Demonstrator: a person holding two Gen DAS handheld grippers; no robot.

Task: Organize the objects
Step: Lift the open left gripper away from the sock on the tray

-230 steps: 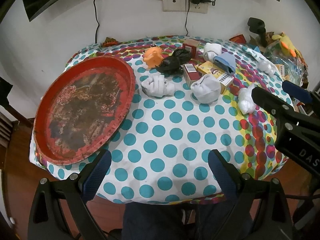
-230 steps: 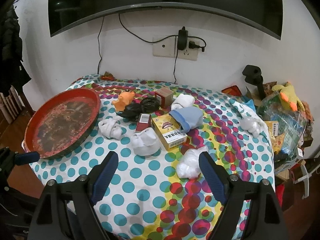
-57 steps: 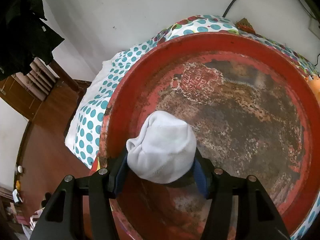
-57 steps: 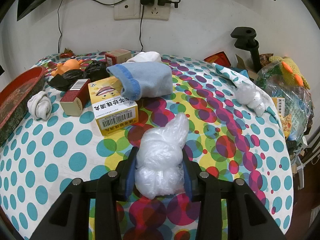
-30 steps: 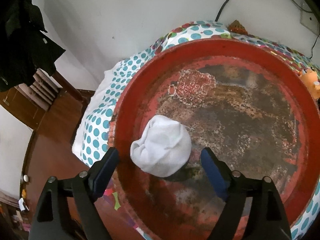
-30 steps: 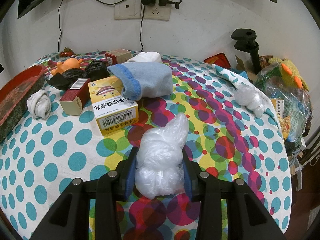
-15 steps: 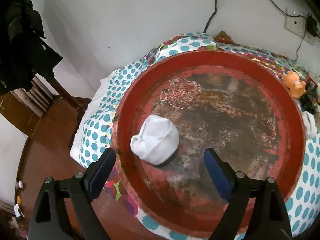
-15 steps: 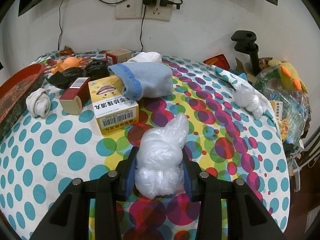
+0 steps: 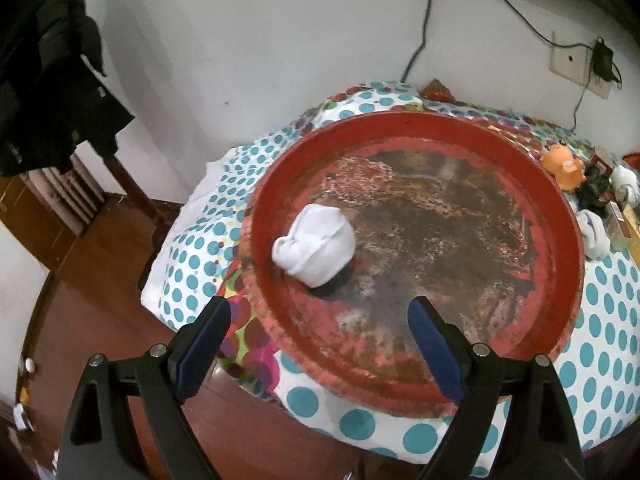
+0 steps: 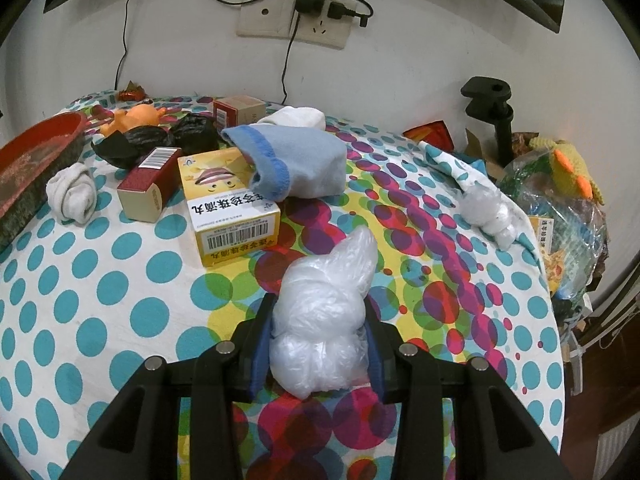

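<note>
A rolled white sock point(image 9: 314, 250) lies free inside the round red tray point(image 9: 560, 216), near its left rim. My left gripper point(image 9: 320, 322) hangs open over the tray's near edge, a little back from the sock, with nothing between its blue pads. In the right wrist view my right gripper point(image 10: 318, 322) is shut on a crumpled clear plastic bag point(image 10: 326, 316), squeezed between both pads just above the dotted tablecloth point(image 10: 100, 280).
A yellow medicine box point(image 10: 228, 208), a blue sock point(image 10: 296, 162), a dark red box point(image 10: 148, 188), a white sock roll point(image 10: 72, 192), black bags point(image 10: 154, 138), an orange toy point(image 10: 136, 116) and another plastic wad point(image 10: 486, 208) crowd the table. Clutter and a black clamp point(image 10: 492, 108) stand at right.
My left gripper has drawn back and up from the white sock, which stays in the tray; more of the tray and table show. The right gripper keeps its hold, unmoved.
</note>
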